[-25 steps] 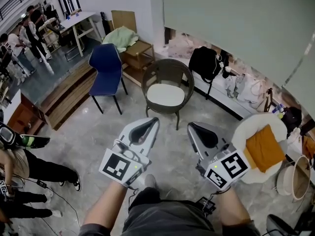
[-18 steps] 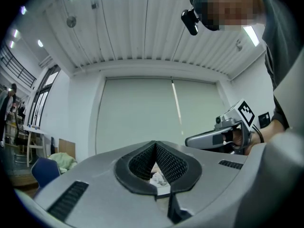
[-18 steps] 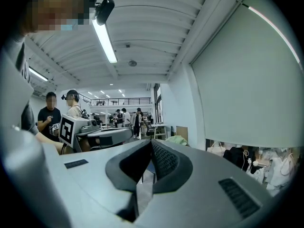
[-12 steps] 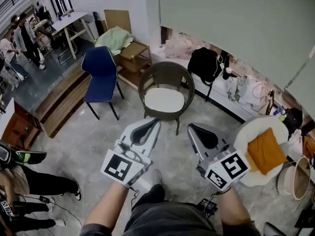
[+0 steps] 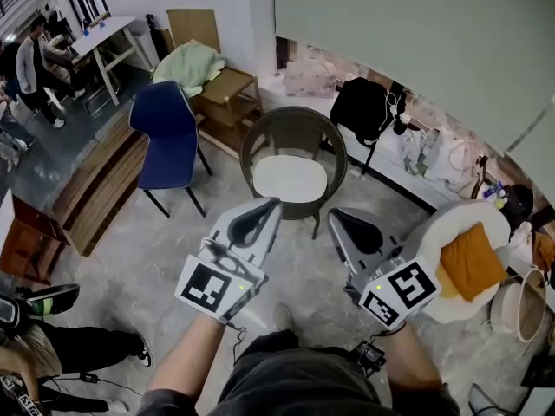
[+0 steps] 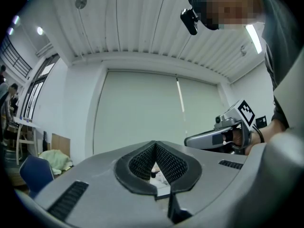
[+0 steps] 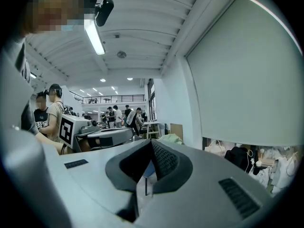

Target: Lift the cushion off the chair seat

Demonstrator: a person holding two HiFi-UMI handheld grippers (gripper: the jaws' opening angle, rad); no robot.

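White cushion (image 5: 290,178) mid-frame on wicker chair (image 5: 296,126): probably soft, light, floppy, best pinched at an edge. Closed, empty: left hand-held gripper (image 5: 271,204), right hand-held gripper (image 5: 333,214).

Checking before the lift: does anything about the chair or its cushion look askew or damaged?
Nothing stands out. The white cushion lies flat and centred on the seat of the wicker chair, which stands upright.

Pale marbled floor (image 5: 121,258), brown wicker chair (image 5: 295,126) standing on it, white cushion (image 5: 290,179) flat on its seat, blue chair (image 5: 163,146) beside, round white chair (image 5: 431,232) bearing an orange cushion (image 5: 469,261).
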